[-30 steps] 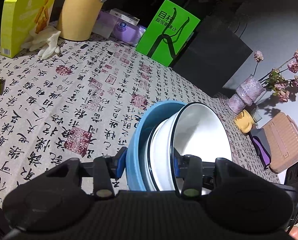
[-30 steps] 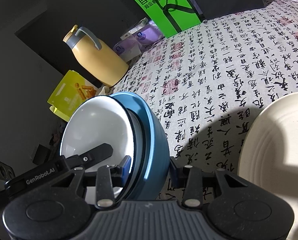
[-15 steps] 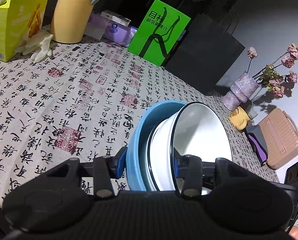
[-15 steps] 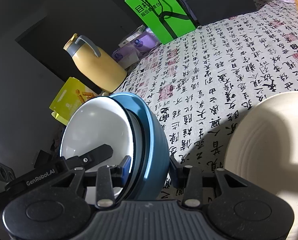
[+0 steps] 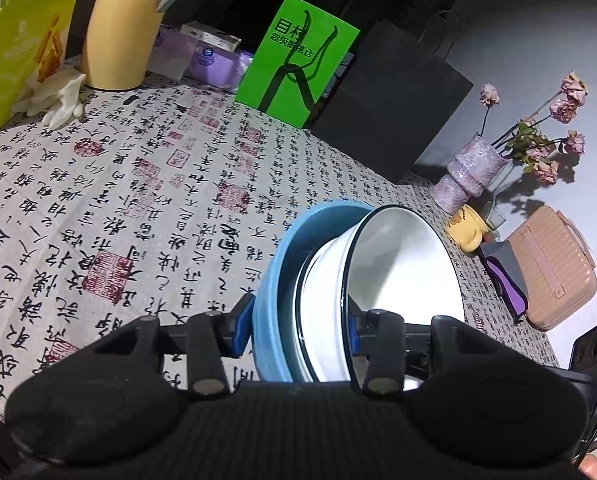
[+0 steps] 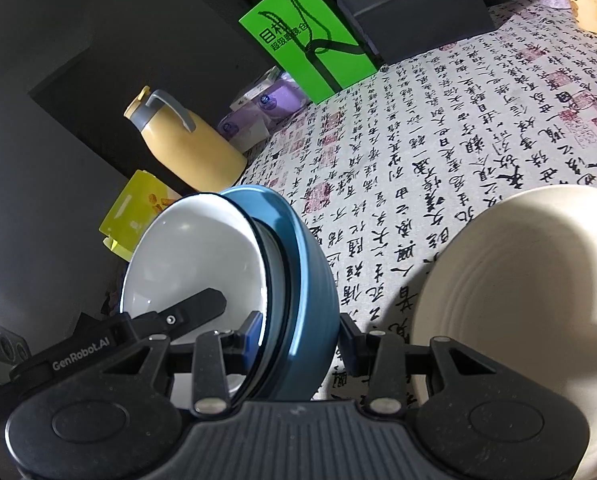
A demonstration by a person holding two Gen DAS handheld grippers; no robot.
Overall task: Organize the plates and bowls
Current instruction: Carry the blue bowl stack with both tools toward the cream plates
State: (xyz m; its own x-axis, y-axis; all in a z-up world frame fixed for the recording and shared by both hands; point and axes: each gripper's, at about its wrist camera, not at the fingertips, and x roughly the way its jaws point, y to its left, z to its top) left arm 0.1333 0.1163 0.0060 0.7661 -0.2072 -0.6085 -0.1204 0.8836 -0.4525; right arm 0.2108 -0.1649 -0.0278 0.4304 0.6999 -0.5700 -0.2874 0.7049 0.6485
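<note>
At the left of the left wrist view a yellow box stands at the table's far edge beside a white glove and a tan jug. Behind them lie purple packets, then a green bag upright against a black bag. Low in the middle, the left gripper is clamped on a stack of bowls, held on edge above the calligraphy cloth: a blue bowl outermost, white black-rimmed bowls nested inside it, one blue pad on the blue wall and the other inside the innermost white bowl. To the right stand a purple vase of dried roses, a yellow mug and a pink case

In the right wrist view the right gripper is clamped across the same stack from the opposite side, its left pad inside the white bowl, its right pad on the blue outer wall. Right of it, a cream plate rests on the table
</note>
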